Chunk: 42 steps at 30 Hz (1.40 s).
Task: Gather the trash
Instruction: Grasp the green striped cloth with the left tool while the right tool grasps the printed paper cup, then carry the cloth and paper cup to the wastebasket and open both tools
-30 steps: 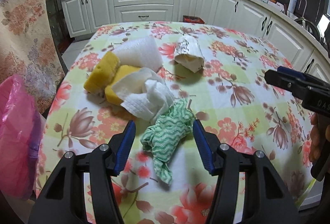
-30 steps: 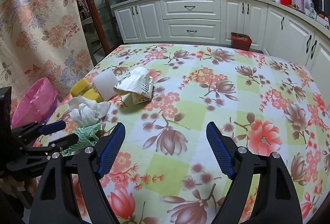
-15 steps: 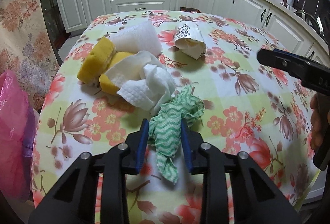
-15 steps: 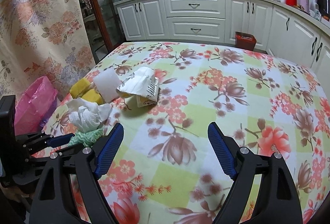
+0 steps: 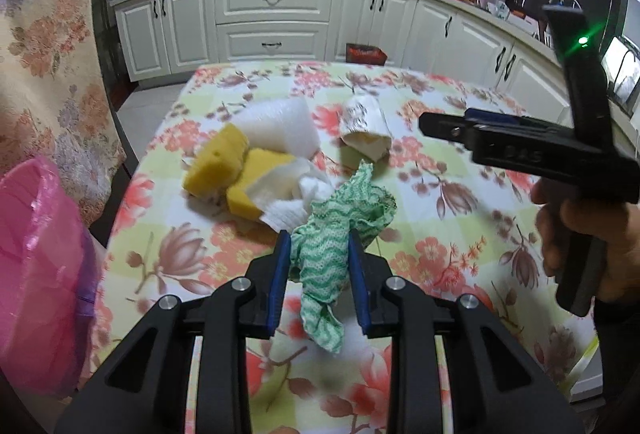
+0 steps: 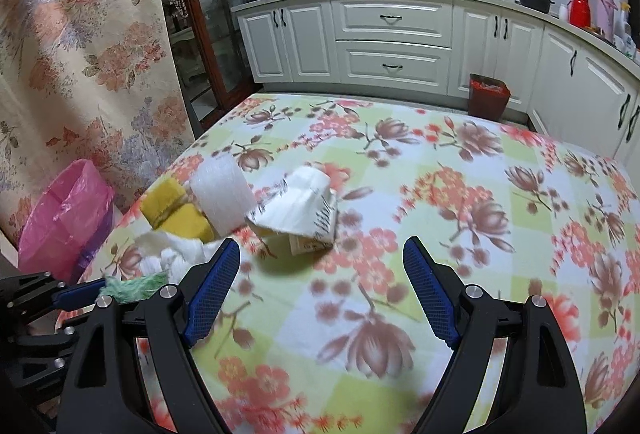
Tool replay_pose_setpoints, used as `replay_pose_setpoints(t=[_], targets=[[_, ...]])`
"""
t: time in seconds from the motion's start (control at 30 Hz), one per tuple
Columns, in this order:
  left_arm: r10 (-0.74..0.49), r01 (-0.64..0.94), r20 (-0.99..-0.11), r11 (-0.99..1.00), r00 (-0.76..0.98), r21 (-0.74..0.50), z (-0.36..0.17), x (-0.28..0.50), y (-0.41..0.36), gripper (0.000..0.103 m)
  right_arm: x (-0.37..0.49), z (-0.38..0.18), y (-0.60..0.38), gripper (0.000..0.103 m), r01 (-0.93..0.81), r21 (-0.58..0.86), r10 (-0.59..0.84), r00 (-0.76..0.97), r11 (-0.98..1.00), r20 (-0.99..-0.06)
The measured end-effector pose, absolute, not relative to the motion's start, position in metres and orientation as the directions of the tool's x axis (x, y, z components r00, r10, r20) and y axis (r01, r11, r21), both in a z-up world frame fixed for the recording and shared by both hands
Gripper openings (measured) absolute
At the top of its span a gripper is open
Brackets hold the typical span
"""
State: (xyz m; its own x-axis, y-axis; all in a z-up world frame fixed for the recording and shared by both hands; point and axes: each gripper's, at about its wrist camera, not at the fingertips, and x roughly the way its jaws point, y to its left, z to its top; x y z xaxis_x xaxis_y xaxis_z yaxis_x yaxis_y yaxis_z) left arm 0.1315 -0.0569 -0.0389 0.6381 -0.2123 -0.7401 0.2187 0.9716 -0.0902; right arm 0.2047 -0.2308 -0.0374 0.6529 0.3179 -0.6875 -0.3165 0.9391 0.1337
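Between my left hand-held gripper (image 5: 320,274) pads, clamped mid-bundle above the bench (image 5: 440,234), I judge the green-and-white cloth (image 5: 326,254) light, limp, likely to trail; right hand-held gripper (image 6: 320,286) stands apart.

Green-and-white wavy-striped cloth (image 5: 332,254), yellow sponges (image 5: 218,164), white paper towel (image 5: 286,200), white foam sheet (image 5: 280,128), pink bin bag (image 5: 36,274) at left, floral pastel-checked tablecloth (image 5: 440,226), blue gripper pads (image 6: 428,290)

White kitchen cabinets (image 6: 394,34) are lining the far wall, a floral curtain (image 6: 80,74) is hanging left of the flower-patterned tablecloth (image 6: 460,214)
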Motion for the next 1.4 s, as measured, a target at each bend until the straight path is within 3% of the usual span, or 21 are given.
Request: replay_pose_setpoints(t=[0.7,0.8,1.4], targets=[[-0.170,0.130,-0.683,0.985,0.710,-0.110,-0.003,0.139,-0.001,0.028,0.281,-0.079,-0.189,0.079,-0.294,0.149,0.297,0.562,0.944,-0.772],[-0.171,0.119,-0.683,0.985,0.710,-0.123,-0.004,0.140,0.006,0.028,0.278,-0.084,-0.185,0.070,-0.310,0.142,0.299,0.549,0.940,-0.781],[-0.134,0.064,-0.654,0.989,0.745,-0.130,0.008,0.122,0.031,0.028,0.226,-0.049,-0.193,0.069,-0.319,0.129,0.310,0.617,0.939,-0.724]])
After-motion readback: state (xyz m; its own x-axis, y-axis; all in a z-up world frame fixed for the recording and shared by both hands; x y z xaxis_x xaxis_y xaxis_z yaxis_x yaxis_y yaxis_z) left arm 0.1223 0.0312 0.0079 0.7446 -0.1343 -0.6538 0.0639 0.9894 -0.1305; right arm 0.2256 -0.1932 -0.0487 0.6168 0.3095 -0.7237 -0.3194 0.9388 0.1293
